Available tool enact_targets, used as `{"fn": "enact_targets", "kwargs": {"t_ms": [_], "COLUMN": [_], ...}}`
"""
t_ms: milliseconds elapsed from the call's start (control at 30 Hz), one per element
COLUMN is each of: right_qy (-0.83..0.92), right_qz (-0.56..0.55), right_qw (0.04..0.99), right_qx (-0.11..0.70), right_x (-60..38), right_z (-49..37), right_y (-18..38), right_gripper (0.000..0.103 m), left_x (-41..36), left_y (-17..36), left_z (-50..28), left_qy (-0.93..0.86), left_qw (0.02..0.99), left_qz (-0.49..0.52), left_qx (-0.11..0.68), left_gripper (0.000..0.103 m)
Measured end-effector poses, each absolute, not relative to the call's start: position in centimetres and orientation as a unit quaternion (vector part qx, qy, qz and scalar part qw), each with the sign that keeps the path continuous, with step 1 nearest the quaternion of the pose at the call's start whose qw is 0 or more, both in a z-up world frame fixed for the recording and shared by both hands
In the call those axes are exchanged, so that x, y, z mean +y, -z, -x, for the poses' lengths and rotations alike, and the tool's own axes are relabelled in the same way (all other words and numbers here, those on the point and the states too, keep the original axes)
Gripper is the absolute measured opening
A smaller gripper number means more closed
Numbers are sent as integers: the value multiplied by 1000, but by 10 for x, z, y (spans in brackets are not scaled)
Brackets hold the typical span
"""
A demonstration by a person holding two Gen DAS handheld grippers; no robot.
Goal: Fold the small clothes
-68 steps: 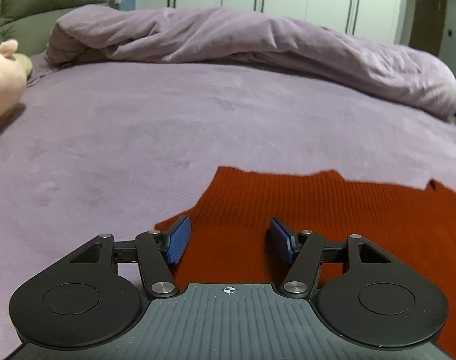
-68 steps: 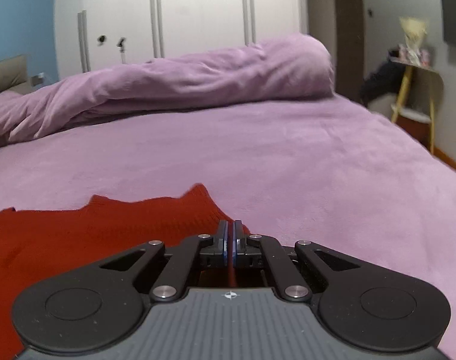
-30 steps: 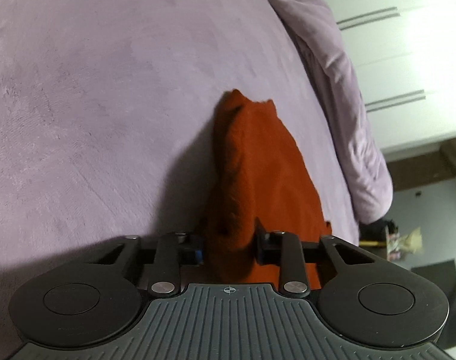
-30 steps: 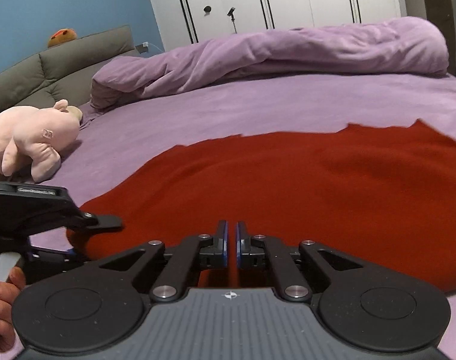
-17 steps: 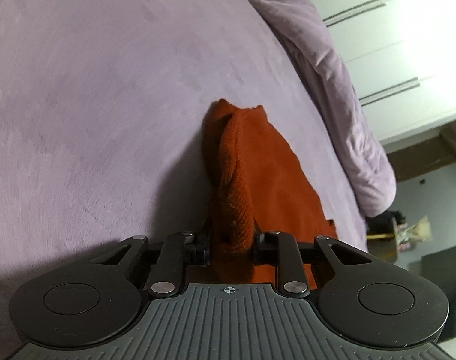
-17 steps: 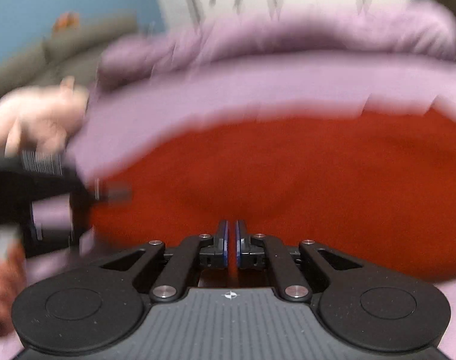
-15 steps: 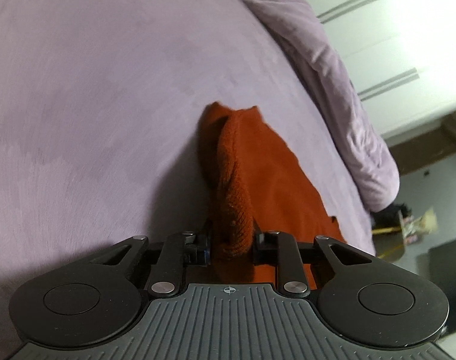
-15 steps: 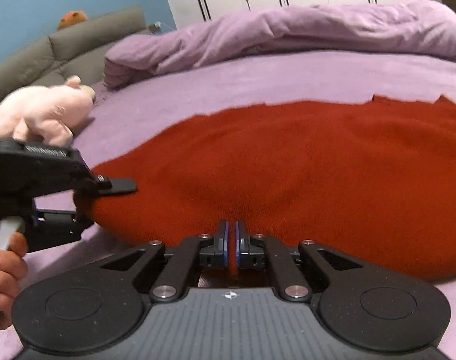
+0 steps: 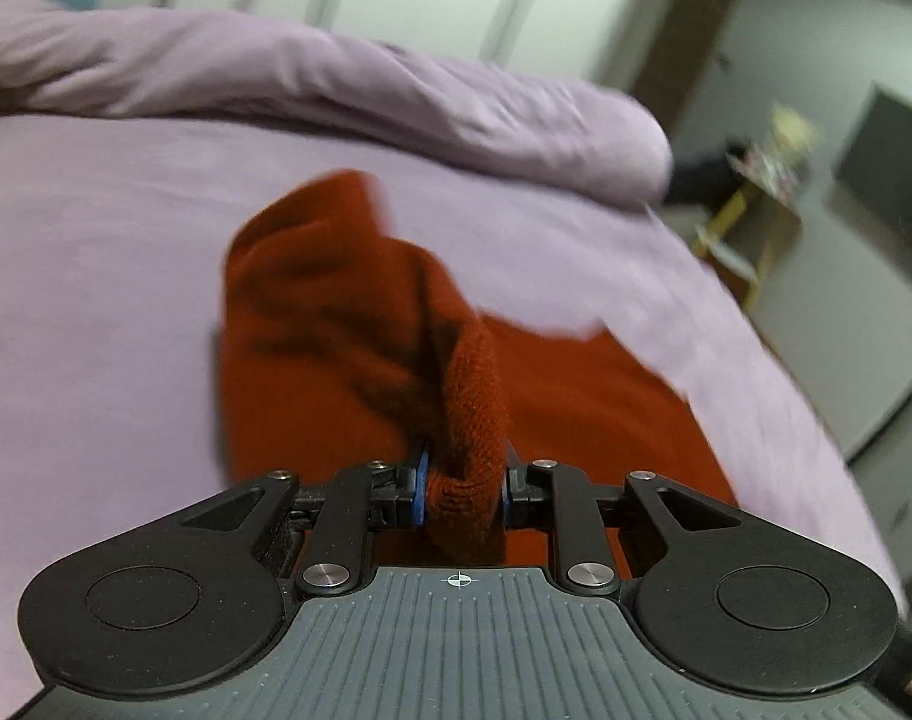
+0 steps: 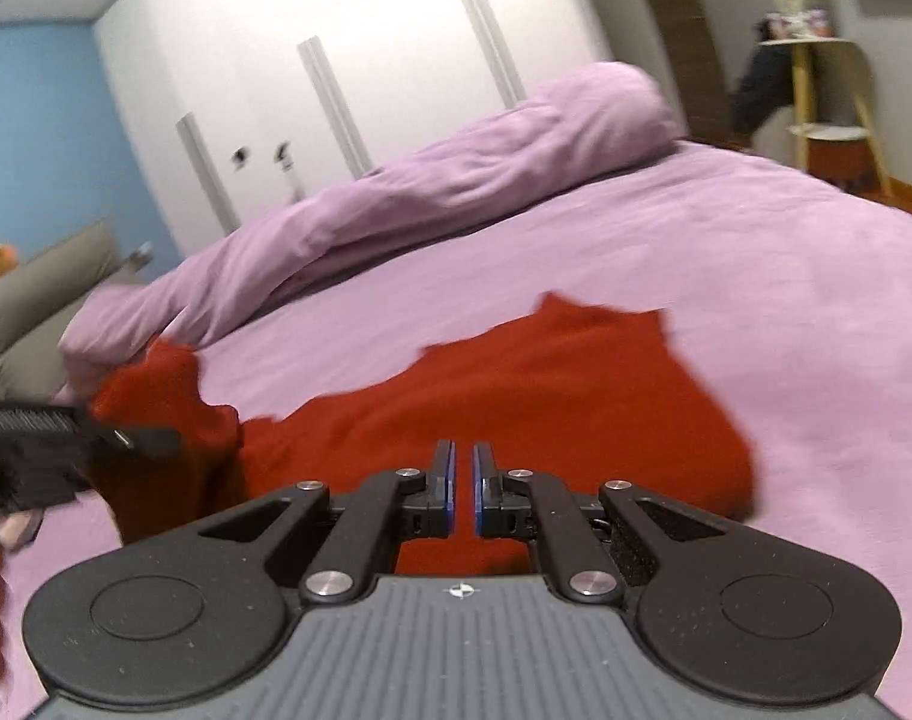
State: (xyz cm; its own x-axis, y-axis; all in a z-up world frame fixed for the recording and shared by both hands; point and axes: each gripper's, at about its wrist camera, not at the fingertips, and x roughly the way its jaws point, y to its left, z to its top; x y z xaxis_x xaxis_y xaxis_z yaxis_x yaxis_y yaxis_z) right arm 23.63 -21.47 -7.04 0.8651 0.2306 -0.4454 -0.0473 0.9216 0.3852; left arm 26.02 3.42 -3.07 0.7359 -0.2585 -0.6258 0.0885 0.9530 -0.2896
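Left gripper (image 9: 461,495) clamped on bunched edge of red knit garment (image 9: 348,324), lifted off purple bedsheet (image 9: 84,228). Right gripper (image 10: 462,491) slightly parted, holding nothing, above the garment's flat portion.

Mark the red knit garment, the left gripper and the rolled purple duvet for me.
red knit garment (image 10: 576,384): right wrist view, flat middle of the cloth.
left gripper (image 9: 461,489): left wrist view, between the fingertips, shut on a bunched fold.
rolled purple duvet (image 10: 468,174): right wrist view, middle of the roll.
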Motion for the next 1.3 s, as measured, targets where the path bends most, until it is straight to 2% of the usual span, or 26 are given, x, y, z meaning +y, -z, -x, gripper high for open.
{"fn": "enact_targets", "kwargs": {"t_ms": [133,200,233,267,467,567,633,700,800,900,933,967,1033,1067,1133,1167,1233,1300], "right_qy": [-52,-51,-50,-54,-123,-180,-194,-174,-180,-191,-199,-206,-238,-256,-270,-276,-271,-267], "right_qz": [-185,-181,-182,-185,-185,-163,-141,-90,-101,-147,-167,-186,-230,-239,-238,-228,-202,-197], "right_qw": [948,948,947,946,939,930,922,898,896,903,902,897,875,865,851,848,854,864], "right_qx": [253,257,259,260,263,277,305,393,394,355,344,343,352,360,382,391,395,379], "right_x": [-234,-238,-240,-240,-212,-183,-165,-147,-156,-178,-185,-190,-194,-191,-182,-177,-168,-167], "right_z": [-235,-235,-236,-237,-249,-259,-269,-284,-282,-281,-284,-289,-306,-314,-329,-334,-336,-330], "right_y": [72,73,73,73,55,54,65,91,93,75,71,69,70,73,82,86,93,89], "right_gripper": [6,6,6,6,6,6,6,0,0,7,14,27,41,45,45,39,19,9], "left_x": [5,1,3,7,64,81,92,100,112,120,118,119,116,117,115,114,111,108], "left_y": [64,64,60,58,40,38,44,50,55,60,62,64,67,67,66,65,62,59], "left_z": [-266,-258,-254,-247,-199,-193,-199,-206,-207,-210,-215,-217,-222,-221,-221,-222,-225,-228], "left_qy": [95,118,141,164,166,112,81,56,36,19,15,13,11,12,11,10,9,12], "left_qw": [913,917,914,909,901,912,907,901,897,894,893,891,887,886,886,886,888,890], "left_qz": [111,105,106,108,176,171,177,188,195,200,204,209,215,214,210,208,205,204], "left_qx": [380,367,366,367,360,356,373,387,394,400,401,403,409,411,414,414,412,407], "left_gripper": [27,44,56,59,57,57,56,55,55,55,57,57,57,57,58,58,58,59]}}
